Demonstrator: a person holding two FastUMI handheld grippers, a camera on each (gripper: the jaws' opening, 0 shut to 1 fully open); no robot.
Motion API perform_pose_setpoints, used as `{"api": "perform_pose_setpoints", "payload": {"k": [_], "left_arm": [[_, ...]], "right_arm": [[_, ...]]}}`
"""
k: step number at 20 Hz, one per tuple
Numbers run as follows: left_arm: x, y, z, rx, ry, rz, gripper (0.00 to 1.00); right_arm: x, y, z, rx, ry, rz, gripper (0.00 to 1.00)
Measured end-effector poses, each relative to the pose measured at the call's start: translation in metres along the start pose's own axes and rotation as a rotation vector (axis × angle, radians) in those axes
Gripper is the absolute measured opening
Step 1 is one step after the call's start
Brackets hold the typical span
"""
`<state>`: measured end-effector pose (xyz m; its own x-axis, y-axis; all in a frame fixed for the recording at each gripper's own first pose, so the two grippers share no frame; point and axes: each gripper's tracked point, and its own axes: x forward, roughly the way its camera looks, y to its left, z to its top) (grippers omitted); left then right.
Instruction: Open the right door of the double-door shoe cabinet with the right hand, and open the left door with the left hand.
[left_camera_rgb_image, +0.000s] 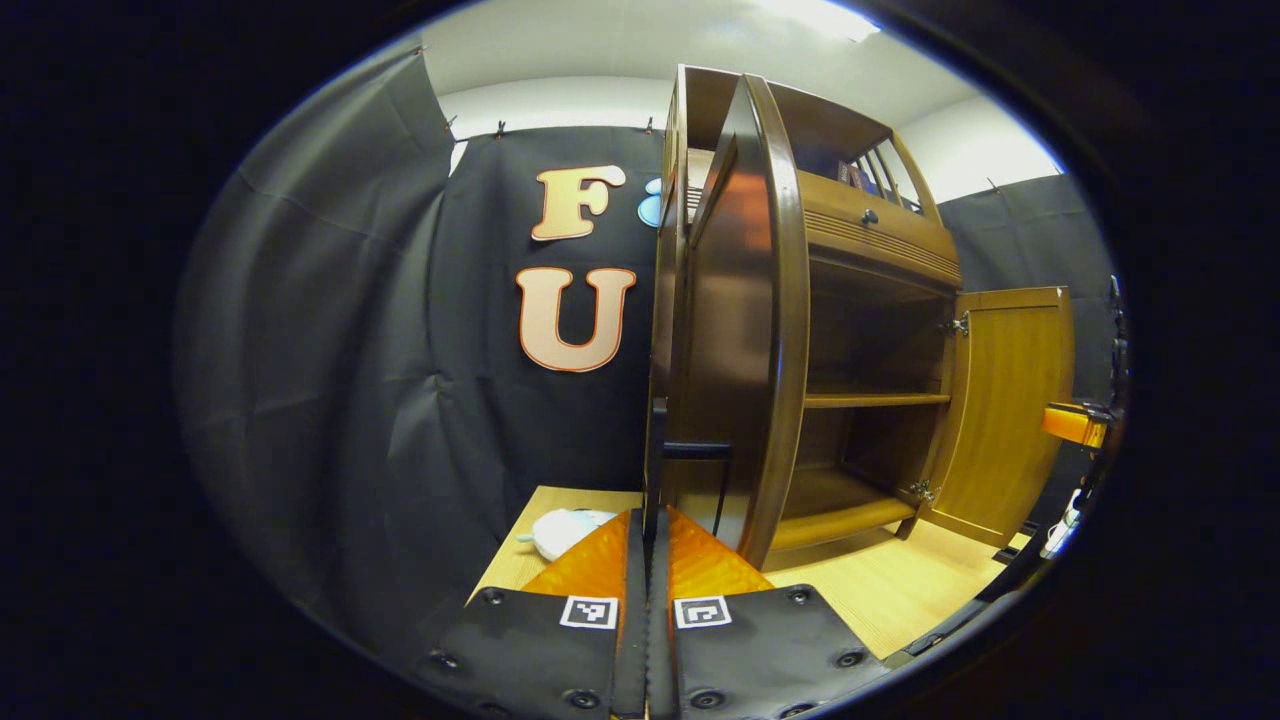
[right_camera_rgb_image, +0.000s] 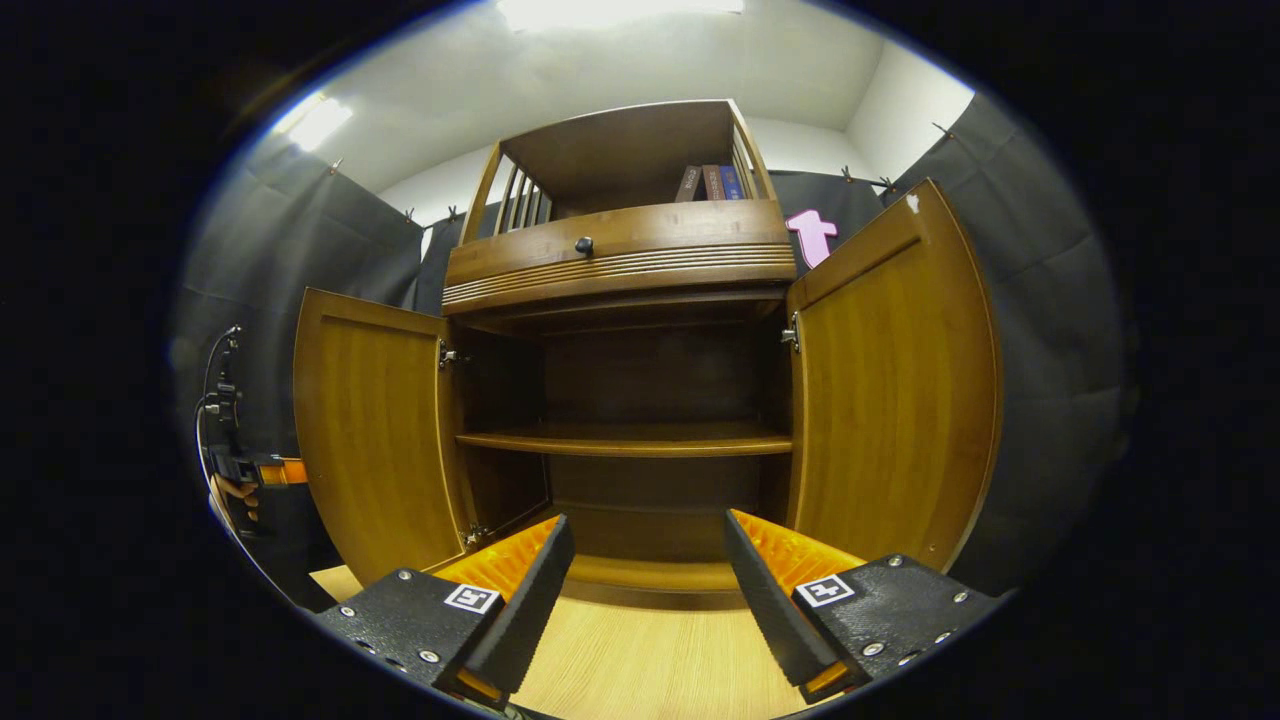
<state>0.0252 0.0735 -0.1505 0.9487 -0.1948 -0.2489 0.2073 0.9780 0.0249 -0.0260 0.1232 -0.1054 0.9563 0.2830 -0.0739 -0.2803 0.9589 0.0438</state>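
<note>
Two doors are standing wide open as we are holding the right gripper (right_camera_rgb_image: 645, 560) spread before the cabinet (right_camera_rgb_image: 620, 260); our left gripper (left_camera_rgb_image: 655, 540) is pinching the left door (left_camera_rgb_image: 745, 330) edge, the right door (left_camera_rgb_image: 1005, 410) beyond.

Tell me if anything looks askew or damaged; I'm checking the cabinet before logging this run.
Nothing stands out. Both the left door and right door hang open on their hinges, and the shelf inside sits level and bare.
</note>
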Motion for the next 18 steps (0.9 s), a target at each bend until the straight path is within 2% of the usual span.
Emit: {"api": "perform_pose_setpoints", "payload": {"k": [12, 17, 18], "left_arm": [[0.004, 0.010, -0.001, -0.018, -0.002, -0.096, 0.07], [-0.018, 0.009, -0.008, 0.016, 0.018, -0.049, 0.07], [-0.024, 0.017, -0.009, 0.023, 0.027, -0.006, 0.07]], "right_arm": [[0.008, 0.018, 0.004, -0.013, -0.010, 0.019, 0.98], [0.004, 0.018, 0.001, -0.020, 0.000, 0.021, 0.98], [0.003, 0.018, 0.002, -0.018, -0.002, 0.023, 0.98]]}}
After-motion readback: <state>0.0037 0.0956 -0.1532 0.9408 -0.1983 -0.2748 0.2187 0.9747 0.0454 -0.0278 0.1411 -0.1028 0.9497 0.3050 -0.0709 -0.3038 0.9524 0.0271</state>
